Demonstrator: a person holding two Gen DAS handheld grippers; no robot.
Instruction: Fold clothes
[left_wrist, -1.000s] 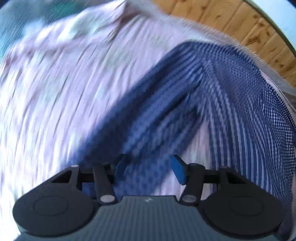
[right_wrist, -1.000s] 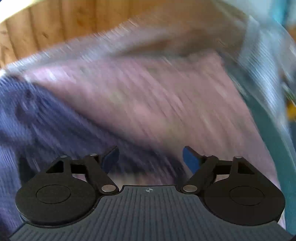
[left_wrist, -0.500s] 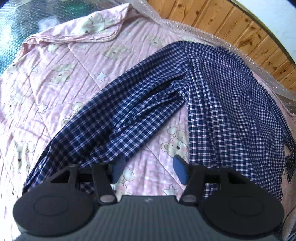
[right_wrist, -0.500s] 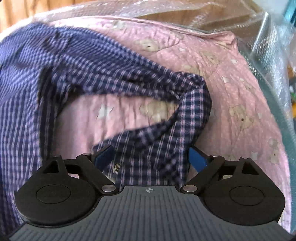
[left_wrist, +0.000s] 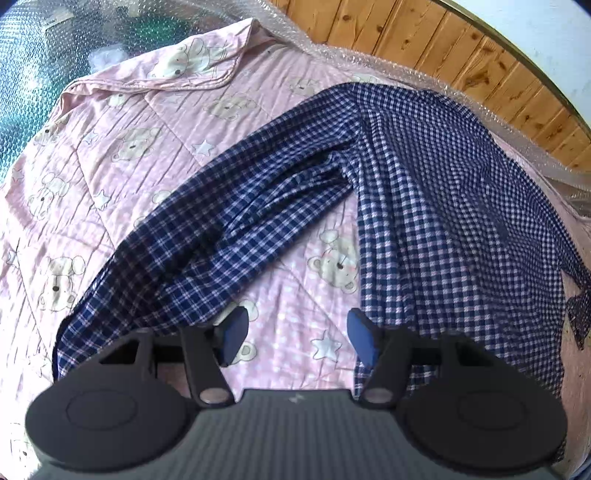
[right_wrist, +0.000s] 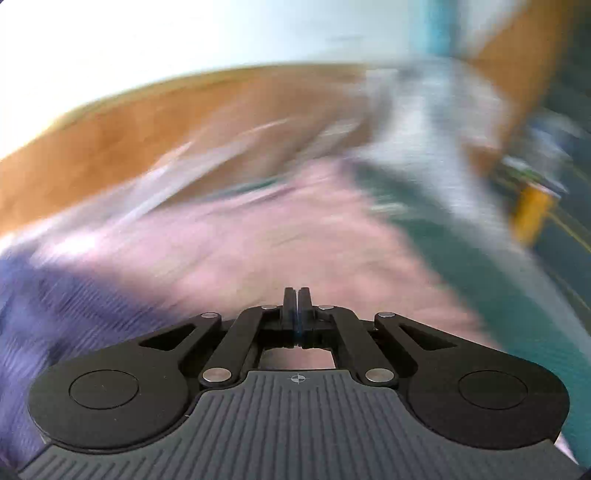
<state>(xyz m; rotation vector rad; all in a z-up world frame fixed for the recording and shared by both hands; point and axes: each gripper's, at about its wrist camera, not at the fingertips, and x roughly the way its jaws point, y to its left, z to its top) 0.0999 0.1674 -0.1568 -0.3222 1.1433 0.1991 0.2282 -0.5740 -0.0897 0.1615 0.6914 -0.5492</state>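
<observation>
A dark blue checked shirt (left_wrist: 424, 206) lies spread on a pink bear-print blanket (left_wrist: 129, 155), one long sleeve (left_wrist: 229, 236) stretched toward the lower left. My left gripper (left_wrist: 295, 328) hovers above the blanket between sleeve and shirt body; its jaws are opening, and only blanket shows between them. The right wrist view is badly motion-blurred. There my right gripper (right_wrist: 296, 299) is shut with its fingers pressed together and nothing held. The shirt (right_wrist: 55, 314) is a blue smear at the left, the blanket (right_wrist: 277, 236) a pink one ahead.
A wood-panelled wall (left_wrist: 461, 48) runs behind the bed. Bubble wrap (left_wrist: 37, 55) covers the surface beyond the blanket's far-left edge. In the right wrist view a teal surface (right_wrist: 480, 277) and a blurred yellow object (right_wrist: 532, 214) lie to the right.
The left view went from blurred to sharp as the gripper drew back and up from the shirt, jaws slightly wider. The right gripper, open over the sleeve cuff, snapped shut empty and swung away.
</observation>
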